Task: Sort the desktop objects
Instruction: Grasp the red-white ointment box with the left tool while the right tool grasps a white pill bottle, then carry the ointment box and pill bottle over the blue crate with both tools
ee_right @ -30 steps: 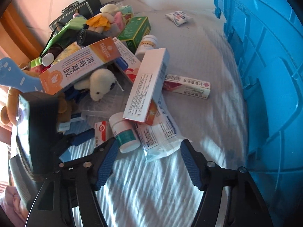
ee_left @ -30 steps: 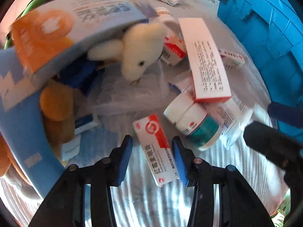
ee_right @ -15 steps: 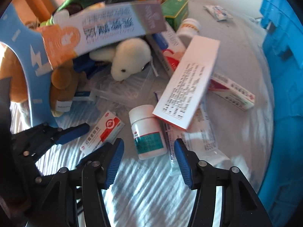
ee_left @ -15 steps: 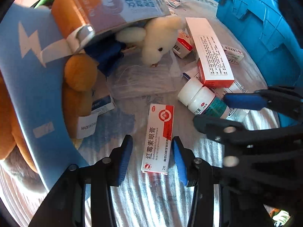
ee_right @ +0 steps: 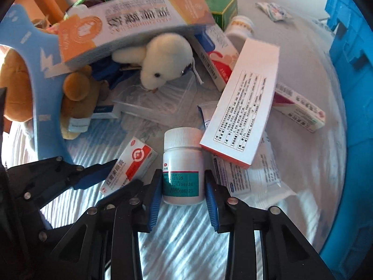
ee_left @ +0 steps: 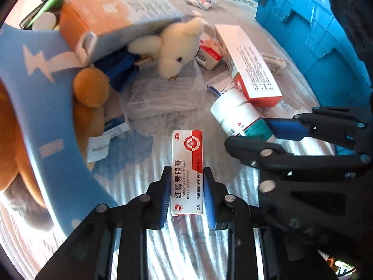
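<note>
A small red-and-white ointment box (ee_left: 187,170) lies on the striped cloth. My left gripper (ee_left: 186,196) is shut on the ointment box, one pad against each long side; it also shows in the right wrist view (ee_right: 127,166). A white pill bottle with a teal label (ee_right: 182,166) lies on the cloth. My right gripper (ee_right: 183,193) is shut on the bottle's lower body, pads touching both sides. In the left wrist view the bottle (ee_left: 240,115) sits between the right gripper's fingers (ee_left: 286,128).
A pile lies beyond: a white plush toy (ee_right: 163,64), a long orange-and-white box (ee_right: 130,26), a white-and-red box (ee_right: 244,102), a brown plush (ee_left: 89,88), a clear plastic bag (ee_left: 167,93), a sachet (ee_right: 247,175). A blue crate (ee_right: 349,93) stands at the right.
Both grippers moved forward and closed: the left one onto the ointment box, the right one onto the pill bottle. The right gripper came in close beside the left.
</note>
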{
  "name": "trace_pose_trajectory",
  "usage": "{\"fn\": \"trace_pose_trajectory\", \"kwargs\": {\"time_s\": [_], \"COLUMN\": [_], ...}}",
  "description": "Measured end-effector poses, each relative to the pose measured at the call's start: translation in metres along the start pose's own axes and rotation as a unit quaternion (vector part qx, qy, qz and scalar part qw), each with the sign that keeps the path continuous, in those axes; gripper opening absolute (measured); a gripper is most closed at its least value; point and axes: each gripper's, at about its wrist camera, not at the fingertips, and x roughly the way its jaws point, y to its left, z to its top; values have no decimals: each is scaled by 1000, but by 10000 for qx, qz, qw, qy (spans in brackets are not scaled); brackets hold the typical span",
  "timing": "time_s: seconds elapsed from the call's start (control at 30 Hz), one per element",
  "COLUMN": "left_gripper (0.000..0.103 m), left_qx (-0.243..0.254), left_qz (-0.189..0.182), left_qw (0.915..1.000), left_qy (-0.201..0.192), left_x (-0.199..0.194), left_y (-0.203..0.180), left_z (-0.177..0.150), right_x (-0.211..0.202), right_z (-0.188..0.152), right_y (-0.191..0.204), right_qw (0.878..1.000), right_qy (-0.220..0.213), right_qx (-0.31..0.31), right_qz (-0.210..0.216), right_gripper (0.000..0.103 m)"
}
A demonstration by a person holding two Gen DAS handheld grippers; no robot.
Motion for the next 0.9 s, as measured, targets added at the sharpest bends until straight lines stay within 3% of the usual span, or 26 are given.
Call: {"fn": "trace_pose_trajectory", "kwargs": {"time_s": [0.4, 0.6, 0.9], "left_gripper": [25, 25, 25], "left_qx": [-165, -250, -158], "left_qz": [72, 190, 205], "left_qw": [9932, 9842, 9733], "left_qy": [-1146, -1741, -2281], "left_x": [-108, -141, -193], "left_y": [23, 10, -4], "left_z": [-27, 10, 29], "right_x": [-93, -133, -209], "right_z": [-13, -11, -15], "right_y": [20, 29, 50], "right_qw": [9955, 9892, 9723], "right_qy": [-946, -1447, -2289], "right_qx": [-46, -230, -457], "right_qz": [-35, -60, -120], "right_gripper": [33, 33, 34]}}
